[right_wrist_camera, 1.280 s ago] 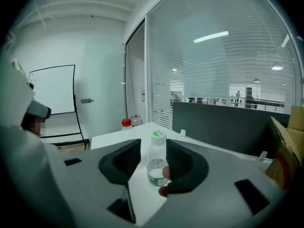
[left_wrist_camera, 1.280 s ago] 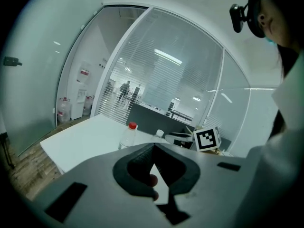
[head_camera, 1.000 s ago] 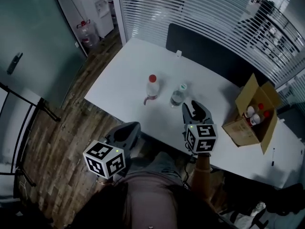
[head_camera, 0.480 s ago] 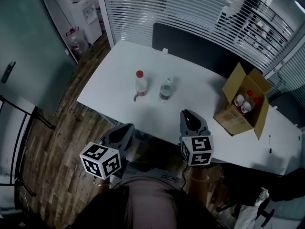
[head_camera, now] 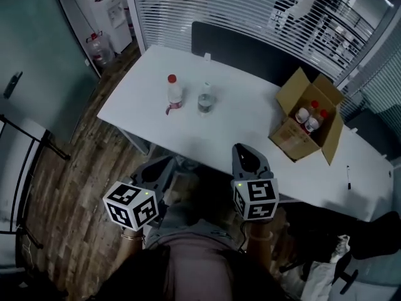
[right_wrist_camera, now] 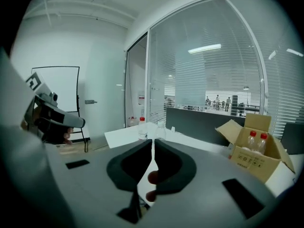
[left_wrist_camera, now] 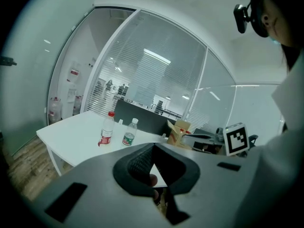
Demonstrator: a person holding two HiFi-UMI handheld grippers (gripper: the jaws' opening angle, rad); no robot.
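Short of the counter's near edge: both grippers are held over the person's lap and pointed at the counter (head_camera: 245,115); nothing is touched.
Left gripper (head_camera: 164,165): jaws are pressed together at the tips and nothing is clamped. The marker cube is turned up toward the head view.
Right gripper (head_camera: 243,149): jaws are brought all but together, with only a thin slit left and nothing between them.
Red-capped bottle (head_camera: 173,92): stood upright on the counter toward the head view's left, red label at its lower half. It is well apart from both grippers.
Green-capped bottle (head_camera: 204,98): stood upright just beside the red-capped bottle, on the box side, with a small gap seen between them. It is likewise well apart from the grippers.
Cardboard box (head_camera: 293,138): set on the counter toward the head view's right, flaps open. Small bottles (head_camera: 309,118) with red caps are seen inside.
Dark partition (head_camera: 250,52): stood along the counter's far edge.
Floor (head_camera: 69,162): wood planks are seen beside the counter. Water jugs (head_camera: 97,44) are stood by the glass wall.
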